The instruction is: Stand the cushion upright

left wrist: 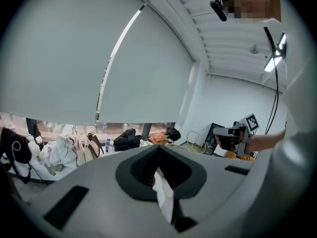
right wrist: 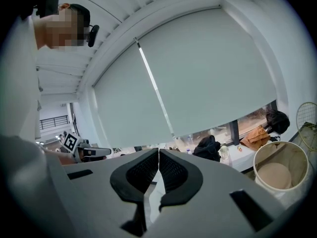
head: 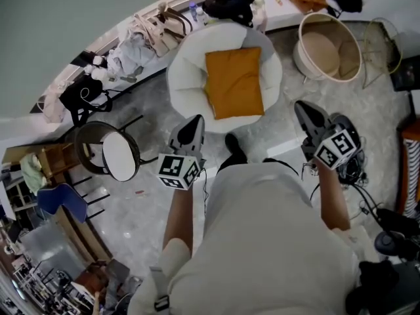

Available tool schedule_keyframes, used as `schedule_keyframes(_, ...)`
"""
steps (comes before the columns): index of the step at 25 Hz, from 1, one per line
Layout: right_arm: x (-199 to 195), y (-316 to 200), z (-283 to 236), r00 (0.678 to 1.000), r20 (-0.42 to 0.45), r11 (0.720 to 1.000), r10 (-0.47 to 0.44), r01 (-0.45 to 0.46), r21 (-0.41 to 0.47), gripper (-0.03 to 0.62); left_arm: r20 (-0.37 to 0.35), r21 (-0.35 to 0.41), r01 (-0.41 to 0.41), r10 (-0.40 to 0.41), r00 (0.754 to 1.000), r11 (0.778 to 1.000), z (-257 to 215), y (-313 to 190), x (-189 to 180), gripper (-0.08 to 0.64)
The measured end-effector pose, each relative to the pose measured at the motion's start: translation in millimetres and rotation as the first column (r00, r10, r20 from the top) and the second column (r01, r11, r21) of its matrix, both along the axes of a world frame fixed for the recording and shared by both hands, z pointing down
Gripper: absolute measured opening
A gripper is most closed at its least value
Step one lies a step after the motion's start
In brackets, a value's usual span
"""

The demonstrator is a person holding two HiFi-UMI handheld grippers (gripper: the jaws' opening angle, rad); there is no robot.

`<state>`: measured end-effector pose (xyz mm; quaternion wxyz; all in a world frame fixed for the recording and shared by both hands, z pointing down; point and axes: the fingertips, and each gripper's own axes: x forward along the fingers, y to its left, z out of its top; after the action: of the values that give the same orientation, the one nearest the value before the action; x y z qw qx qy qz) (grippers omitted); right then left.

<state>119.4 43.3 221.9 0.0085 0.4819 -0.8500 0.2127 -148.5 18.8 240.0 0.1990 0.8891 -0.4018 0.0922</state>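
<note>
An orange cushion (head: 233, 82) lies flat on the seat of a round white armchair (head: 187, 77) in the head view. My left gripper (head: 195, 125) is held short of the chair's near left rim, jaws shut and empty. My right gripper (head: 303, 110) is off to the chair's near right side, also shut with nothing in it. In the left gripper view the shut jaws (left wrist: 158, 152) point at the window sill, and the right gripper (left wrist: 233, 131) shows at the far right. The right gripper view shows its jaws (right wrist: 158, 155) pressed together; the left gripper (right wrist: 81, 150) appears at the left.
A round tub (head: 329, 46) stands right of the chair. A black-framed stool with a white seat (head: 119, 155) is at the left, a blue chair (head: 62, 201) nearer. Bags and clothes (head: 141, 41) crowd the window ledge. Cables and gear (head: 387, 228) lie at the right.
</note>
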Motion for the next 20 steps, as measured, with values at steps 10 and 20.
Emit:
schedule_keyframes(10,-28,-15,20,0.995,-0.065,0.997,-0.071,0.068,-0.035,0.035,0.009,-0.074,-0.014,0.015,1.0,0.997,37,-18,-18,0.002)
schedule_keyframes(20,1,-29,43,0.994,-0.058,0.993,-0.096,0.092,-0.075,0.037,0.036,-0.164,0.055,-0.05,0.998,0.985,69,-22,2,0.002)
